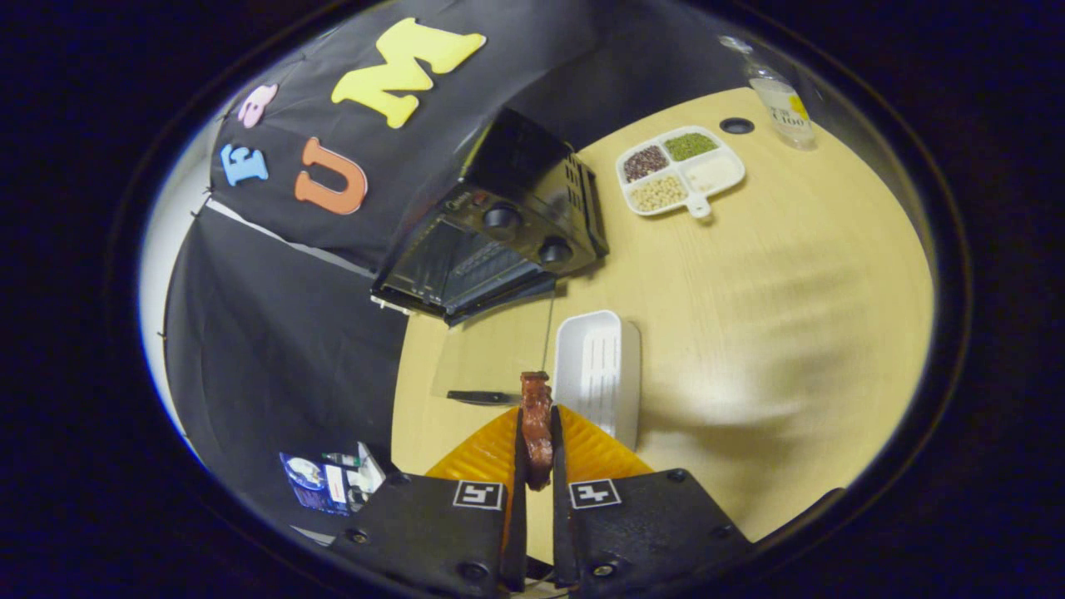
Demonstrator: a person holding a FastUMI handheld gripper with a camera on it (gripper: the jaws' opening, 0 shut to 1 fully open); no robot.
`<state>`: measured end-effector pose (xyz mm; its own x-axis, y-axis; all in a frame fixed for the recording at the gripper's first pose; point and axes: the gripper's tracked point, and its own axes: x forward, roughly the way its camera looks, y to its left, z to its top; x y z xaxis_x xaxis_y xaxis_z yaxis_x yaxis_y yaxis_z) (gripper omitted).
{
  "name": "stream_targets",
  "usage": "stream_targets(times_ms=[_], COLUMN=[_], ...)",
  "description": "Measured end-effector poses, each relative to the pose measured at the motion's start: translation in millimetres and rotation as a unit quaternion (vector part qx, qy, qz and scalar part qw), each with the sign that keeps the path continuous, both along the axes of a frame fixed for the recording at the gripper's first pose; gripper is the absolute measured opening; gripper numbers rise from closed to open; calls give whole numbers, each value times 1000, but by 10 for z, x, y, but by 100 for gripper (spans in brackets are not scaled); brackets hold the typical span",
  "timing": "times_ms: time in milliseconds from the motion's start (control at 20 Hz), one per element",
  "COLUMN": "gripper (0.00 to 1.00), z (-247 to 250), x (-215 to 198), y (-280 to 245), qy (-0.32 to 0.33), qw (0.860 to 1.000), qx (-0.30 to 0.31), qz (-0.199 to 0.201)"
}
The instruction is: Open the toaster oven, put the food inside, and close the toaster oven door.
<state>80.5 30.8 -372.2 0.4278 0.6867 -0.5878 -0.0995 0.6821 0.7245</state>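
Gripper [537, 433]: fingers clamped on 1 reddish-brown glazed meat piece [537, 416], above wooden table [749, 333]; black toaster oven [499, 241] beyond, door open.

**Layout over the table**

A piece of food [537, 428] is sitting between the two fingers of the gripper [537, 441], both pressing on it. Just beyond the fingers a tray [595, 366] is lying on the table [790, 316]. The toaster oven [499, 225] is standing beyond the tray, against the booth wall. A sectioned dish [681, 170] is lying right of the oven, with a bottle [782, 104] standing farther right behind it.
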Motion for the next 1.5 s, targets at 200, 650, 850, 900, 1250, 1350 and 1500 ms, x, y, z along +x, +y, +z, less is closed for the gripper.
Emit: stream_targets(times_ms=[200, 650, 850, 900, 1250, 1350, 1500], gripper=[16, 16, 16, 16, 16, 16, 16], z=[271, 338, 200, 161, 39, 17, -74], x=[137, 840, 1197, 1298, 1845, 1969, 2099], y=[556, 1556, 1819, 1895, 2219, 2231, 2191], qy=[-21, -66, -94, -98, -115, -133, -138], qw=[997, 963, 941, 935, 911, 909, 906], qx=[43, 134, 132, 136, 139, 117, 90], qz=[-58, -223, -297, -311, -372, -378, -389])
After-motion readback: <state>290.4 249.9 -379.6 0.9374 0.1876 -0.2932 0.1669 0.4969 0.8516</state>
